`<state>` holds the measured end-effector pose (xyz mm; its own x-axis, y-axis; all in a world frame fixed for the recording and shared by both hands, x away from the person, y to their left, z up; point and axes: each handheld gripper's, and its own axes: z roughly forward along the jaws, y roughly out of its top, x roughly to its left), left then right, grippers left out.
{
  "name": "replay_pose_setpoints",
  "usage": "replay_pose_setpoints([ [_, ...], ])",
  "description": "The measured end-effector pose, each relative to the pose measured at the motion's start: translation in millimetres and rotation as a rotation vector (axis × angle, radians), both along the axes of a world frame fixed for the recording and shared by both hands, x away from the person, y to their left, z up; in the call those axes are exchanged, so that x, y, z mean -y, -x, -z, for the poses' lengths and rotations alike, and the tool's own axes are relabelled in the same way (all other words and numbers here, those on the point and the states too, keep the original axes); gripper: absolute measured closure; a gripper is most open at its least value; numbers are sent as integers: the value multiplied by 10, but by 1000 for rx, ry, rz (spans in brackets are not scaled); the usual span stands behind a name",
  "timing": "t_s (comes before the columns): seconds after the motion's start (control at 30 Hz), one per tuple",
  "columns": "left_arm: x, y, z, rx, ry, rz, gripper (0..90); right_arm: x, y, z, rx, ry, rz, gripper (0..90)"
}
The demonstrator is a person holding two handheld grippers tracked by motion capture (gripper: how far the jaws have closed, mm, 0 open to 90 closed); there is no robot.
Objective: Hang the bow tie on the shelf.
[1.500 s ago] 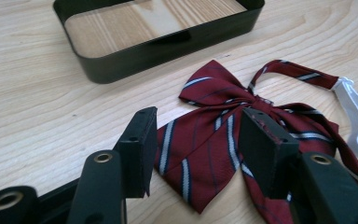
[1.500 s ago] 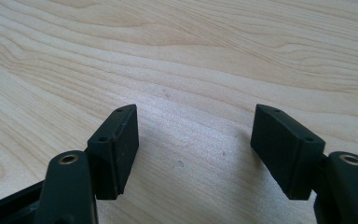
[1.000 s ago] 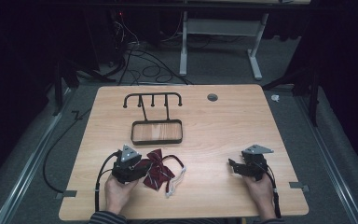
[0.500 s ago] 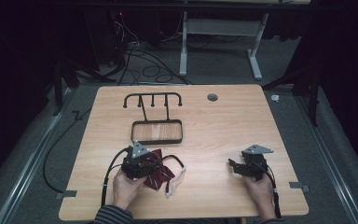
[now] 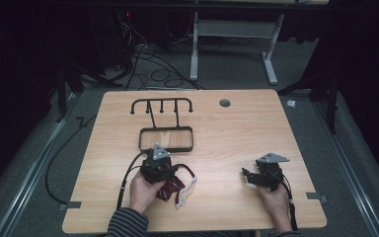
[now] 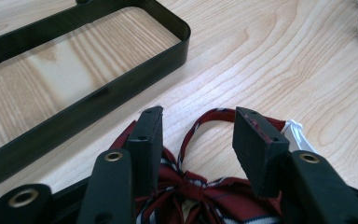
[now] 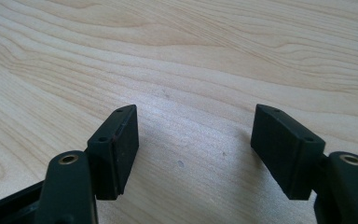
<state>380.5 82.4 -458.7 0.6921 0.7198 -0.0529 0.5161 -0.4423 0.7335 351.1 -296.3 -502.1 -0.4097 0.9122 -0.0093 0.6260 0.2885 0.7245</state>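
The left claw (image 6: pixel 196 135) stands over a dark red striped bow tie (image 6: pixel 200 189), its two black jaws partly apart and astride the knot; they have just been closing, with the tie between them, yet the pads do not press on the cloth. In the left gripper view the tie's red neck strap loops out ahead between the jaws, and a white clasp (image 6: pixel 296 133) shows past one jaw. In the high view the left claw (image 5: pixel 157 165) covers most of the bow tie (image 5: pixel 170 187), which lies on the worktop (image 5: pixel 227 133) near its front edge, left of centre, with a white cord end (image 5: pixel 187 192) trailing beside it. Just beyond the tie sits a black metal rack (image 5: pixel 165 138), its rectangular frame flat on the wood and close to the claw. The right claw (image 7: pixel 195 151) hangs wide open above bare wood, holding nothing; in the high view the right claw (image 5: pixel 249 177) is well apart from the tie, toward the worktop's right front.
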Motion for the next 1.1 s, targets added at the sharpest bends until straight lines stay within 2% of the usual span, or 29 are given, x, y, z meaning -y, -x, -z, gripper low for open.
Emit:
replay_pose_setpoints([
  [0.23,111,-77,26,-8,-6,23,557,0,0,1,0,-2,1,336],
  [0.5,220,-169,152,-32,-24,38,616,3,-1,0,0,-3,-1,336],
  [0.87,265,-257,264,-64,-21,36,664,4,-1,0,0,-4,-1,335],
  [1.1,283,-287,325,-81,-41,43,731,5,-1,-1,-2,-4,-2,336],
])
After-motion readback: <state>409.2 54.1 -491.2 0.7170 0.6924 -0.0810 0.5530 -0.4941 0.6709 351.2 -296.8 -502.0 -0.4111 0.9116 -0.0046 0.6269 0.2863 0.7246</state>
